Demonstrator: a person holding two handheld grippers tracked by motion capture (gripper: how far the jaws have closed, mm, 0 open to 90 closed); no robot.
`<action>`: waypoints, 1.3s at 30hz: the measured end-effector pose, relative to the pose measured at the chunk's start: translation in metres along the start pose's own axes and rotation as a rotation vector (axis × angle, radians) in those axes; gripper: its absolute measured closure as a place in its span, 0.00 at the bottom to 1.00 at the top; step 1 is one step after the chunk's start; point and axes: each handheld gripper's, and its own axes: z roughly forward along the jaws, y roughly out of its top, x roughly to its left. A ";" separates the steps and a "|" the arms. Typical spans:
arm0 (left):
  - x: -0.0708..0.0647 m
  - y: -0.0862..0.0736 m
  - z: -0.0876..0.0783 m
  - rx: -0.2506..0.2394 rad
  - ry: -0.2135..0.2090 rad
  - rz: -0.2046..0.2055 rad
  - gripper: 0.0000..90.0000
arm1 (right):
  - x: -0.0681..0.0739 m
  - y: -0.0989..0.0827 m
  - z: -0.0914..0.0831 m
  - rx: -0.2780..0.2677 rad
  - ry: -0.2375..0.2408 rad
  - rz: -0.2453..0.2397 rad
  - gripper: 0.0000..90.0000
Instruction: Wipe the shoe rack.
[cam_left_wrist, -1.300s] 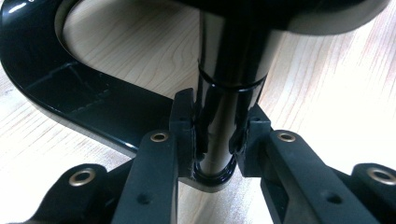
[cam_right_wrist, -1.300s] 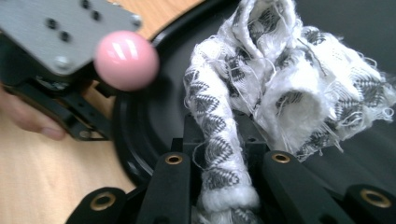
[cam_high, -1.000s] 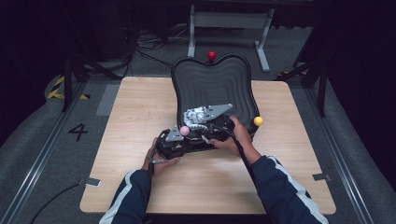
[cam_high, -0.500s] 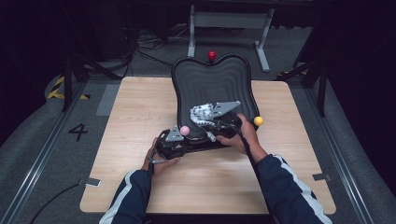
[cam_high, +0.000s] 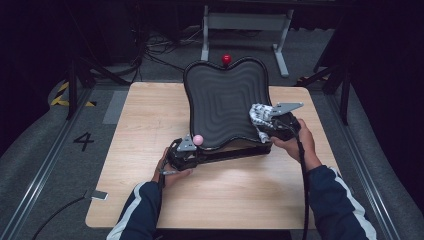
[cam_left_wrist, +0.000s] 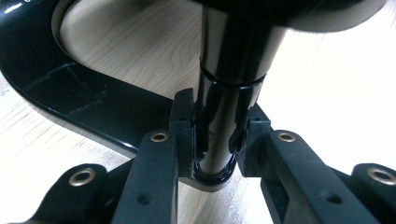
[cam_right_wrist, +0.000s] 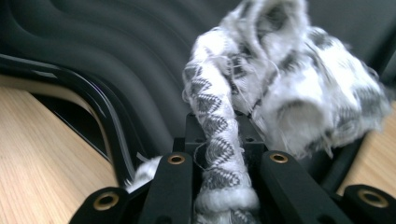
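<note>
A black heart-shaped panel with wavy ridges stands tilted on the wooden table. It has a red ball at its top and a pink ball at its lower left. My left gripper is at the lower left corner. In the left gripper view it is shut on a glossy black post of the frame. My right gripper is at the panel's right edge, shut on a white and grey patterned cloth. That cloth bunches against the ridged panel above the right gripper.
A black base bar runs under the panel's front edge. A grey metal stand and cables lie on the floor behind the table. Bare tabletop stretches to the left and in front of the panel.
My right gripper has carried the cloth from the panel's lower middle to its right edge. The yellow ball seen earlier at the right is now hidden. The left gripper has stayed put.
</note>
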 end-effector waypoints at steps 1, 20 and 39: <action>-0.001 0.000 0.000 -0.001 0.002 -0.005 0.82 | 0.001 0.000 -0.001 0.005 -0.005 -0.002 0.89; 0.001 0.000 0.000 -0.003 -0.008 -0.013 0.81 | -0.019 0.052 0.020 -0.049 -0.045 0.055 0.88; 0.000 0.000 0.000 -0.003 -0.010 -0.010 0.81 | 0.012 0.110 0.057 -0.067 -0.030 -0.037 0.88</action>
